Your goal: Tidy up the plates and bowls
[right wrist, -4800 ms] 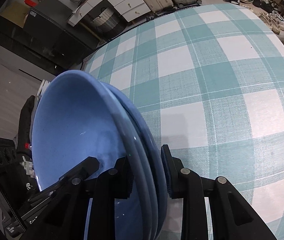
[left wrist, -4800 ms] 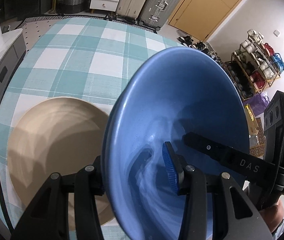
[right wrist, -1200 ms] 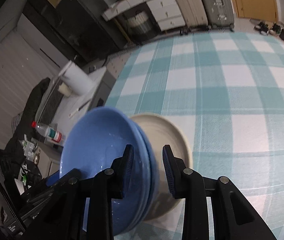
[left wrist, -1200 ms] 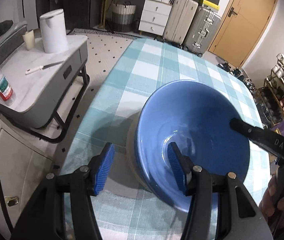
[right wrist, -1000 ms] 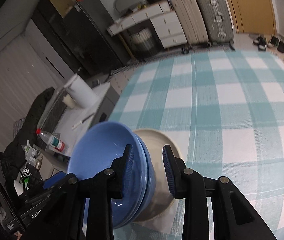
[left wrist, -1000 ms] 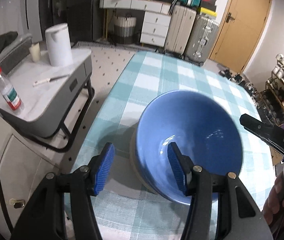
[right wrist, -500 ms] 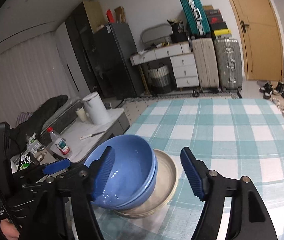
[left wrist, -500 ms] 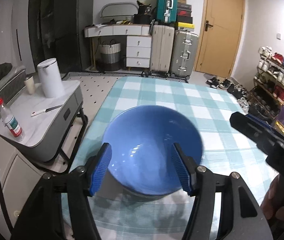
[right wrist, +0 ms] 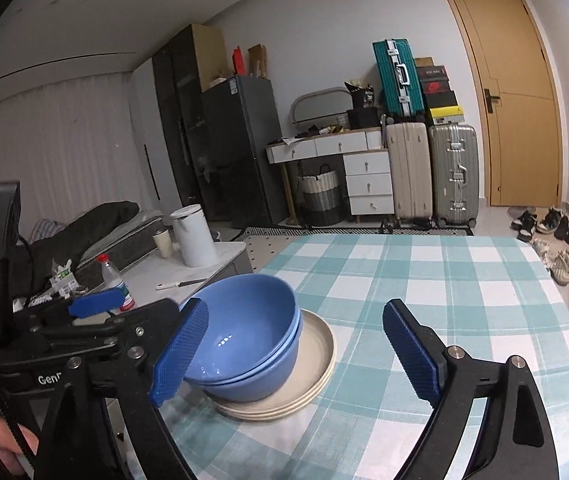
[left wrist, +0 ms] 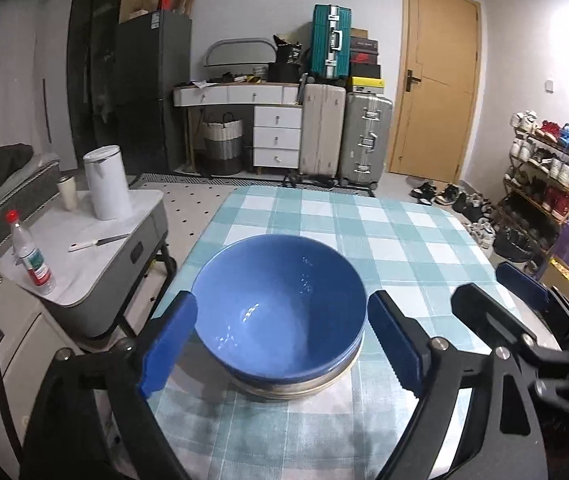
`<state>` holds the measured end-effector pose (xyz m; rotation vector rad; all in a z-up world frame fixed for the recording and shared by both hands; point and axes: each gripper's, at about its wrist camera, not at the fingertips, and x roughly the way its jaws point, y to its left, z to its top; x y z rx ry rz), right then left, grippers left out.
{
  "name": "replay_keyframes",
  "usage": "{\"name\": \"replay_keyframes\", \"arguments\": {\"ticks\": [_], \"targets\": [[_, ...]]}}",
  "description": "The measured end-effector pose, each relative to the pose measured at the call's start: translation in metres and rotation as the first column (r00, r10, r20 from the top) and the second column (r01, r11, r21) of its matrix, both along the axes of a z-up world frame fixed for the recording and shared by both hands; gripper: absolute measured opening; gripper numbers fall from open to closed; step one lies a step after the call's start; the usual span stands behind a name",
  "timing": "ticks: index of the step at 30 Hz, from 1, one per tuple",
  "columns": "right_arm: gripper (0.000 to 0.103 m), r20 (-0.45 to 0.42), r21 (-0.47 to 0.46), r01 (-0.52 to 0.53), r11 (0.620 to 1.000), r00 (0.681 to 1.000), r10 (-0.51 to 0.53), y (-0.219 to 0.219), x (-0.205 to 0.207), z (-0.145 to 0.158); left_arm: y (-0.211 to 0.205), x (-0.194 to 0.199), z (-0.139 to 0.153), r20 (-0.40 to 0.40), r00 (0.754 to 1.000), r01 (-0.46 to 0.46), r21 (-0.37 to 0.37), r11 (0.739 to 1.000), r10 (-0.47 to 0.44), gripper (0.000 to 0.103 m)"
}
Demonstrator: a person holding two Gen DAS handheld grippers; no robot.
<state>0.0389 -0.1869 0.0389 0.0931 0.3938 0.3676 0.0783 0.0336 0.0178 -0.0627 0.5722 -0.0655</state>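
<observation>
Two nested blue bowls sit on a stack of beige plates on the teal checked table. The bowls also show in the right wrist view. My left gripper is open and empty, drawn back, with its blue pads on either side of the bowls. My right gripper is open and empty, held back from the stack. The right gripper also shows at the right of the left wrist view.
A grey side table stands left of the table with a white kettle, a cup, a water bottle and a knife. Suitcases, drawers and a door are at the back. A shoe rack is at the right.
Both grippers let go of the blue bowls, which now rest on the plates. Both grippers opened wide and drew back and up from the stack.
</observation>
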Motion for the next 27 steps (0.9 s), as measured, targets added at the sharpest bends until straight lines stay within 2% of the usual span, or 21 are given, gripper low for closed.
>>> {"name": "replay_keyframes", "arguments": {"ticks": [4, 11, 16, 23, 27], "targets": [[0.102, 0.018, 0.002, 0.008, 1.0, 1.0, -0.008, -0.001, -0.014, -0.006, 0.0, -0.008, -0.004, 0.009, 1.0, -0.007, -0.01, 1.0, 0.007, 0.097], [0.102, 0.026, -0.031, 0.03, 0.999, 0.999, -0.029, -0.003, -0.028, -0.02, -0.005, -0.011, -0.013, 0.009, 1.0, 0.008, 0.012, 1.0, -0.008, 0.099], [0.102, 0.052, -0.033, 0.034, 0.999, 0.998, -0.032, -0.004, -0.035, -0.023, 0.001, -0.016, -0.015, 0.043, 0.999, -0.028, -0.01, 1.0, 0.028, 0.103], [0.102, 0.074, -0.016, 0.054, 0.998, 0.996, -0.053, -0.01, -0.042, -0.026, 0.003, -0.019, -0.016, 0.068, 0.996, -0.054, 0.014, 0.998, 0.053, 0.103], [0.102, 0.064, -0.003, 0.054, 0.999, 0.996, -0.054, -0.011, -0.042, -0.026, 0.001, -0.022, -0.017, 0.074, 0.997, -0.025, 0.027, 0.999, 0.023, 0.103]]}}
